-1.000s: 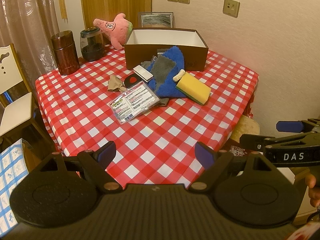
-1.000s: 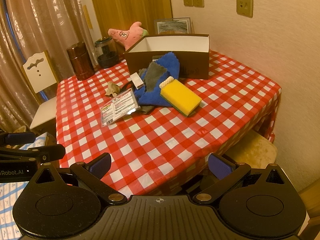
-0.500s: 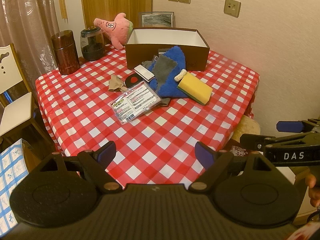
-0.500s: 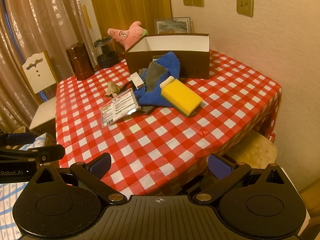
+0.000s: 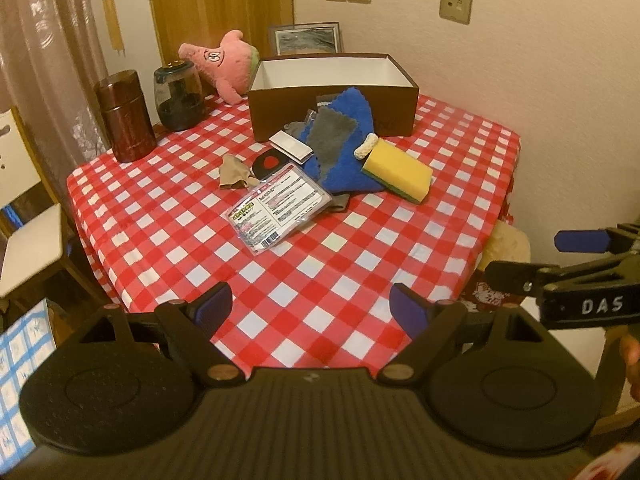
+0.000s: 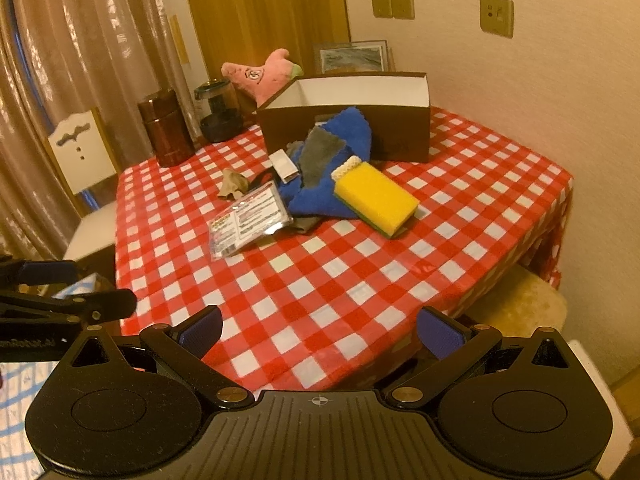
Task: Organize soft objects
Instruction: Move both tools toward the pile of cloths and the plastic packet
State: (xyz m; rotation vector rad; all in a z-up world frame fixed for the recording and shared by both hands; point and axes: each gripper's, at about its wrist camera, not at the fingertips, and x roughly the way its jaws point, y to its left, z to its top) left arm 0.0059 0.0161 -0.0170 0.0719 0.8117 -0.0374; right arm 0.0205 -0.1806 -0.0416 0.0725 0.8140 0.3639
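A brown box (image 5: 332,110) (image 6: 352,128) with a white inside stands open at the back of the checked table (image 5: 280,272) (image 6: 340,280). In front of it lie a blue cloth (image 5: 348,152) (image 6: 340,152) with a grey cloth (image 5: 330,136) on top, a yellow sponge (image 5: 398,170) (image 6: 374,198), a printed packet (image 5: 278,206) (image 6: 248,220) and a beige rag (image 5: 232,172) (image 6: 232,184). A pink plush (image 5: 224,62) (image 6: 264,74) leans behind the box. My left gripper (image 5: 310,306) and right gripper (image 6: 320,330) hang open over the near table edge, holding nothing.
A brown canister (image 5: 124,116) and a dark glass jar (image 5: 178,98) stand at the back left. A white chair (image 5: 28,236) is left of the table, a cushioned stool (image 6: 516,308) at its right. A framed picture (image 5: 306,38) leans on the wall.
Both grippers have crept slightly closer to the table. Nothing on it has moved.
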